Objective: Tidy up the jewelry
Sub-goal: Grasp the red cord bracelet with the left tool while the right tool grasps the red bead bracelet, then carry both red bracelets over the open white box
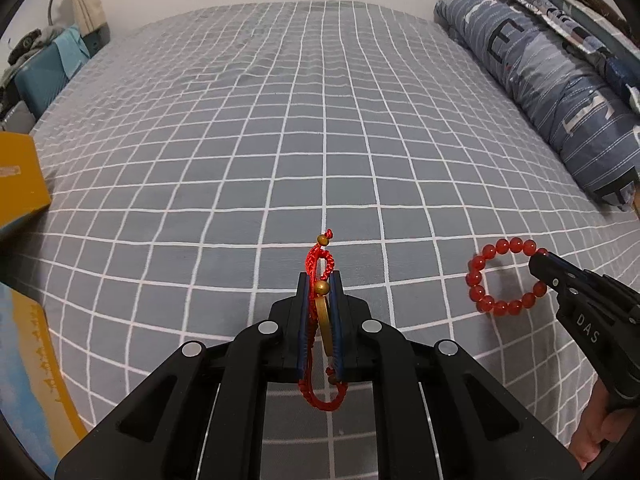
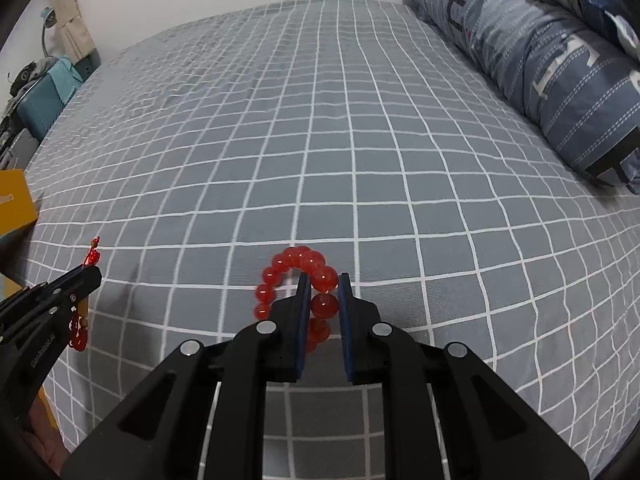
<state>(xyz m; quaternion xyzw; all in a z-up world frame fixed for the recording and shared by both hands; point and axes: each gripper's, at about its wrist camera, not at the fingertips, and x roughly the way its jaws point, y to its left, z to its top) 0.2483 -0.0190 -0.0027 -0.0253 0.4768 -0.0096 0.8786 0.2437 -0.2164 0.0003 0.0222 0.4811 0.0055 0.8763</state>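
Observation:
My left gripper [image 1: 320, 280] is shut on a red braided cord bracelet [image 1: 323, 262] with gold beads and a gold disc, held above the grey checked bedspread [image 1: 280, 140]; its loop hangs below the jaws. My right gripper [image 2: 324, 280] is shut on a red bead bracelet [image 2: 298, 260], which curls out to the left of the jaws above the bedspread [image 2: 320, 140]. In the left wrist view the right gripper [image 1: 538, 262] holds the bead bracelet [image 1: 486, 280] at the right. In the right wrist view the left gripper [image 2: 94, 272] carries the cord bracelet [image 2: 78, 334] at the left.
A yellow box [image 1: 20, 176] sits at the bed's left edge, with a yellow and blue item [image 1: 28, 360] nearer me. A rolled blue patterned quilt [image 1: 552, 80] lies along the right side. Beyond the bed's far left corner stand a teal chair [image 1: 44, 72] and clutter.

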